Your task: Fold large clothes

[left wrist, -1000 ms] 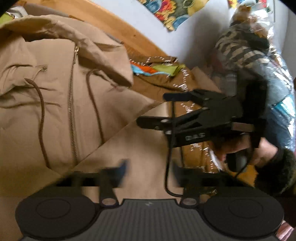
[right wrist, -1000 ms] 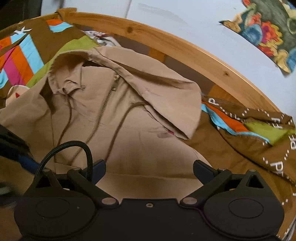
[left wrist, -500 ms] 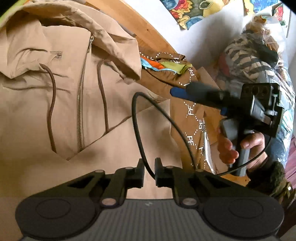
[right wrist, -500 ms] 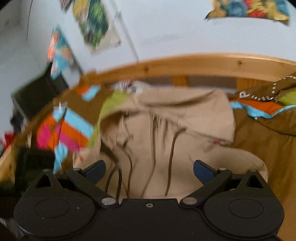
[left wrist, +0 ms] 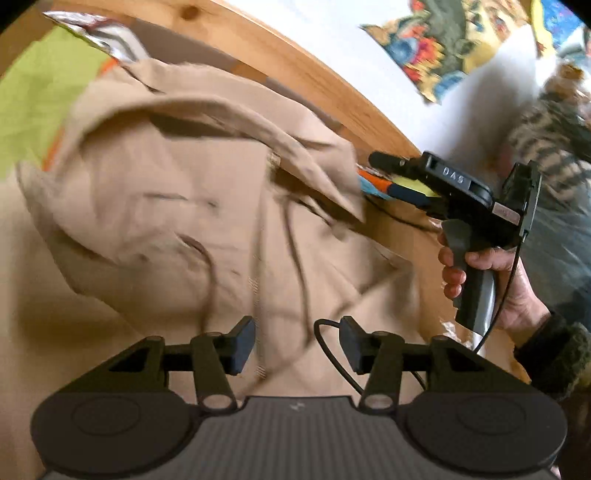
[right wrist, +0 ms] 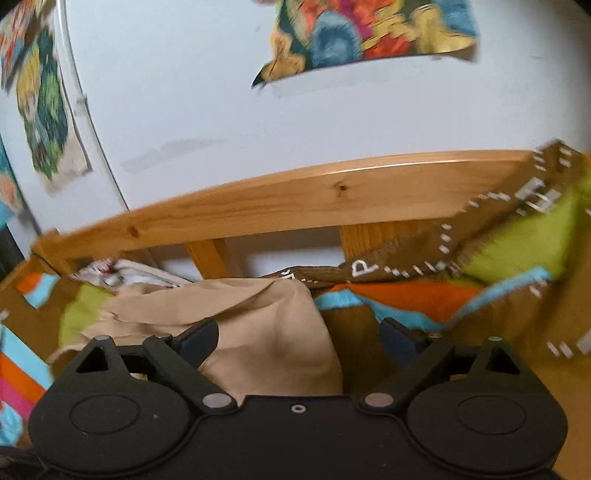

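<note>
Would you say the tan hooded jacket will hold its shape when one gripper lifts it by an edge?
Probably not: the tan hooded jacket lies in soft creases, so it should droop. Its hood already slumps, and the drawstrings will likely dangle.

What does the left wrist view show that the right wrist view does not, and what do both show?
Only the left wrist view shows the person's hand holding the right gripper, plus the jacket's drawstrings and the left gripper, jaws open. Only the right wrist view shows the wall corner with a second hanging and the bed rail's posts. Both show the jacket, the rail, the blanket and one hanging.
</note>
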Motion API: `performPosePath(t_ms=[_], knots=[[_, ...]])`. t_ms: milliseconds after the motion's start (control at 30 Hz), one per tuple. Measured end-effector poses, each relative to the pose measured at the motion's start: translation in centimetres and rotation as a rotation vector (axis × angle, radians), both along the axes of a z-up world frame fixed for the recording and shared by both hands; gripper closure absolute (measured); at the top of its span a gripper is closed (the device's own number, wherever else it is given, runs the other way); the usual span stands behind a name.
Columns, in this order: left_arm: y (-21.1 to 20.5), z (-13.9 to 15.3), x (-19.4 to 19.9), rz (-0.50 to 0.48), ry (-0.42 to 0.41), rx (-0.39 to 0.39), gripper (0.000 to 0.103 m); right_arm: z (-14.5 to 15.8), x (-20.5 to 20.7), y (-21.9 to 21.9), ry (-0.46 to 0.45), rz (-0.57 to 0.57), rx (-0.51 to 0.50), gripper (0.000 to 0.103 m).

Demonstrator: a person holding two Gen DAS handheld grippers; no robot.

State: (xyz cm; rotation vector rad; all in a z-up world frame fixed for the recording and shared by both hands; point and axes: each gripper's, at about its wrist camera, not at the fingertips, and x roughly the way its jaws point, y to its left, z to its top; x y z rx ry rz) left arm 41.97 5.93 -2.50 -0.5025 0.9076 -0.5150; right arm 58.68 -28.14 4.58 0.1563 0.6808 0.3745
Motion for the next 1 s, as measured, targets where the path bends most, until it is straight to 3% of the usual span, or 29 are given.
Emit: performPosePath(t_ms=[67, 133, 167, 200, 233, 400, 467, 600, 700, 767, 900, 1000], knots=[[0.6, 0.0, 0.3, 0.028, 0.007, 0.014, 0.049, -0.8, 1.5, 1.3, 0.005, 0.004, -0.033, 0.017], [1.3, 0.2, 0.3, 0.051, 0.007, 0.030, 0.044, -1.5, 2.4, 2.4, 0.008, 0.001, -0.049, 0.033], [1.6, 0.4, 0.2, 0.058, -0.002, 0.029, 0.039, -1.9, 2.5, 2.4, 0.013, 0.002, -0.052, 0.060], [1.9, 0.8, -0.1, 0.068, -0.016, 0.025, 0.038, -2.0, 2.5, 2.7, 0.015, 0.004, -0.047, 0.096], [2.4, 1.4, -0.3, 0.076, -0.031, 0.017, 0.036, -1.9, 2.0, 2.8, -0.014, -0.002, -0.049, 0.103], [5.0, 4.1, -1.8, 0.107, -0.136, -0.044, 0.029, 1.1, -3.8, 1.8, -0.278, 0.094, -0.059, 0.103], [6.3, 5.2, -2.5, 0.134, -0.175, -0.071, 0.027, 2.2, -8.1, 1.6, -0.443, 0.163, -0.153, 0.103], [8.7, 6.7, -3.0, 0.183, -0.193, -0.169, 0.022, 2.5, -16.0, 1.3, -0.670, 0.258, -0.362, 0.103], [10.1, 6.5, -3.0, 0.219, -0.163, -0.302, 0.018, 1.9, -19.9, 0.5, -0.721, 0.287, -0.454, 0.103], [10.7, 5.7, -2.8, 0.240, -0.099, -0.387, 0.016, 1.4, -22.1, 0.0, -0.721, 0.297, -0.480, 0.103], [10.3, 3.7, -2.6, 0.240, 0.001, -0.391, 0.016, 0.0, -24.9, -0.3, -0.703, 0.314, -0.509, 0.103], [10.2, 1.9, -2.8, 0.268, 0.051, -0.453, 0.016, -1.3, -26.4, -0.6, -0.682, 0.325, -0.539, 0.103]])
